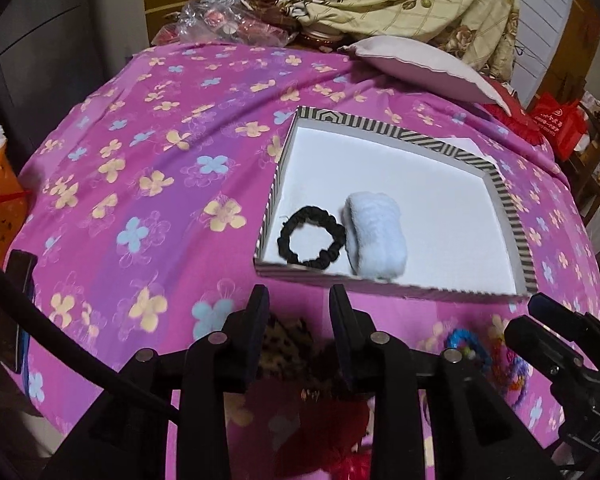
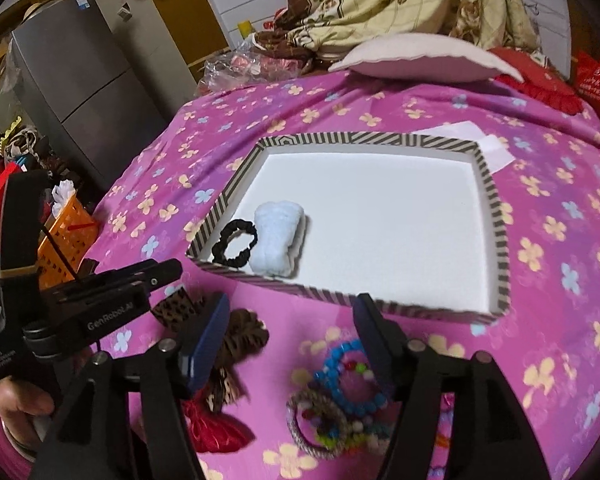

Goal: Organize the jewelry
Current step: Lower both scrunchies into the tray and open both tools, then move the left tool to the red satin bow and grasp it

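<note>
Jewelry heap of bead bracelets (image 2: 352, 392) and cloth scrunchies (image 2: 236, 344) on pink flowered bedsheet (image 2: 548, 248), just before striped shallow cardboard box (image 2: 500, 216). Inside box, near left corner: black scrunchie (image 1: 311, 242) touching pale blue fluffy scrunchie (image 1: 374, 236). Left gripper (image 1: 299, 304) and right gripper (image 2: 290, 316) both apart, holding nothing. Only right view: grey fridge (image 2: 80, 80), person's hand (image 2: 18, 404).

Pink floral bed (image 2: 540, 208) carries striped box (image 2: 504, 248), bracelets (image 2: 352, 392).

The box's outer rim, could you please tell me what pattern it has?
Black-and-white stripes run along the box rim, clearest in the right wrist view.
</note>
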Demonstrator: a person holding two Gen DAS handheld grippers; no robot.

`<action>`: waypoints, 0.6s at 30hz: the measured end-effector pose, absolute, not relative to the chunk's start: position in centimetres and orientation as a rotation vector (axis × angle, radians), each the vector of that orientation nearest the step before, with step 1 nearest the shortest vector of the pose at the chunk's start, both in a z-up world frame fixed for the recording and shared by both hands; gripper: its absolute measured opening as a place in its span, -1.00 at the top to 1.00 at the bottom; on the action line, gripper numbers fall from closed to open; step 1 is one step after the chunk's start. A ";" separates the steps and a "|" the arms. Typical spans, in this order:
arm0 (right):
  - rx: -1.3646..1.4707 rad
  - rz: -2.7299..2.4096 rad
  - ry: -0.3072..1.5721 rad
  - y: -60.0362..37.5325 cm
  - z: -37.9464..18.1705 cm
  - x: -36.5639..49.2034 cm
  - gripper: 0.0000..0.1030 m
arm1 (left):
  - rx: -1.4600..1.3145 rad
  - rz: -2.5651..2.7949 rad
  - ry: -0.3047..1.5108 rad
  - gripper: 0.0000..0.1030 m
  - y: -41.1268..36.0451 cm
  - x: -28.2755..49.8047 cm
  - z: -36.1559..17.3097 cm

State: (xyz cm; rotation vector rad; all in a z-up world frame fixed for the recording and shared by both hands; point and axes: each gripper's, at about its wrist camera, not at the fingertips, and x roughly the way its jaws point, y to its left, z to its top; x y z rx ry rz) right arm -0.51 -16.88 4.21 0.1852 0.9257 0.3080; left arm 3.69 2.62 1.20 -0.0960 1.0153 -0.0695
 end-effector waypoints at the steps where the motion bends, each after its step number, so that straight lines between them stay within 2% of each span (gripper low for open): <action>1: 0.185 0.309 0.924 -16.9 4.2 -0.9 -0.31 | -0.092 -0.075 1.012 0.20 2.5 3.2 1.3; 18: 0.101 0.321 0.930 -16.4 3.6 -6.4 -0.31 | -0.075 -0.065 0.975 0.20 3.0 -2.5 2.3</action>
